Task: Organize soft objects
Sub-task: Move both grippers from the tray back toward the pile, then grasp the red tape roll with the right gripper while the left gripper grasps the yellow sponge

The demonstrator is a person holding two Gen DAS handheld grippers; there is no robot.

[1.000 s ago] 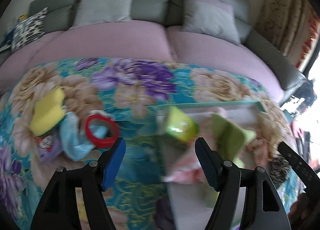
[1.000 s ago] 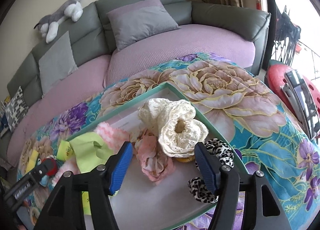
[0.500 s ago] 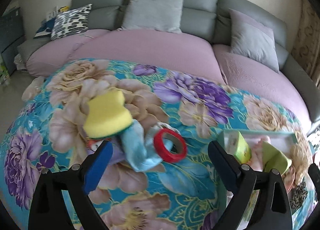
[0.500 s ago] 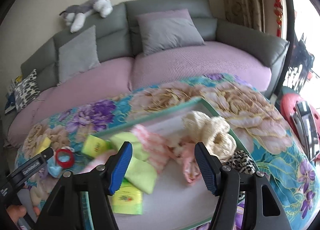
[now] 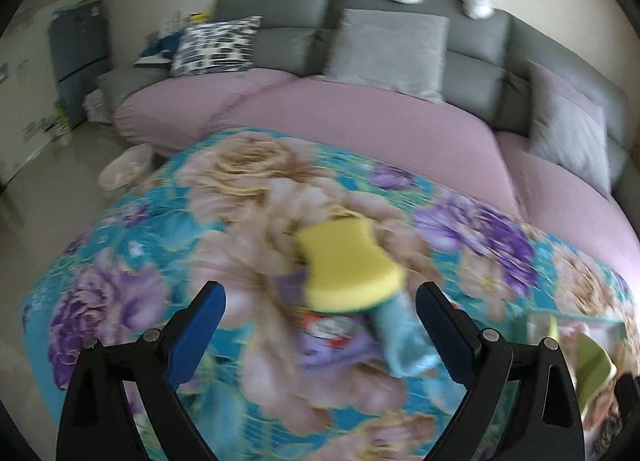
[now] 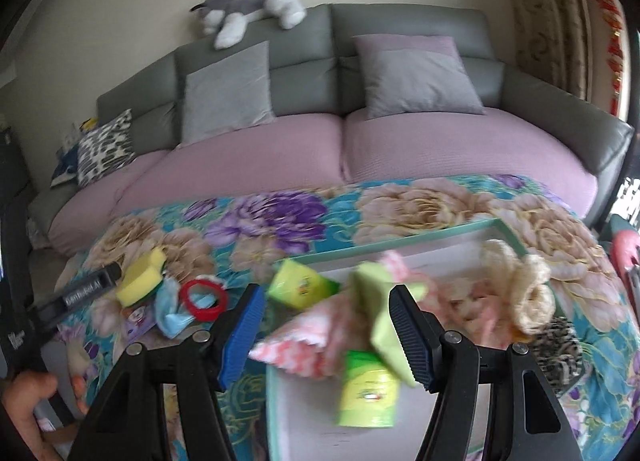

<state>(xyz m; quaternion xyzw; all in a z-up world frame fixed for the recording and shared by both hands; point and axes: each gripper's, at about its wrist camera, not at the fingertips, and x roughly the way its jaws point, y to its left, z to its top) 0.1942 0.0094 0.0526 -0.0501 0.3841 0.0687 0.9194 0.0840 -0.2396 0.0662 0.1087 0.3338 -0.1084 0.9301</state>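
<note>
The left gripper had swung away from the tray over the last second, its jaws spreading wide early in that sweep and empty, and now framed the yellow sponge lying on the floral blanket. That shift suggested the next soft item to be collected was the sponge or the pale blue cloth just under its near edge (the blur made the pile hard to separate). The right gripper hung over the tray's near end, jaws parted and gripping nothing, above the pink cloth and green packets already gathered there.

Only the right wrist view showed the tray's full contents, the cream knitted piece, the red ring beside the blue cloth, and the person's hand holding the left gripper. The left wrist view alone showed the floor and the bowl beyond the blanket's edge.
</note>
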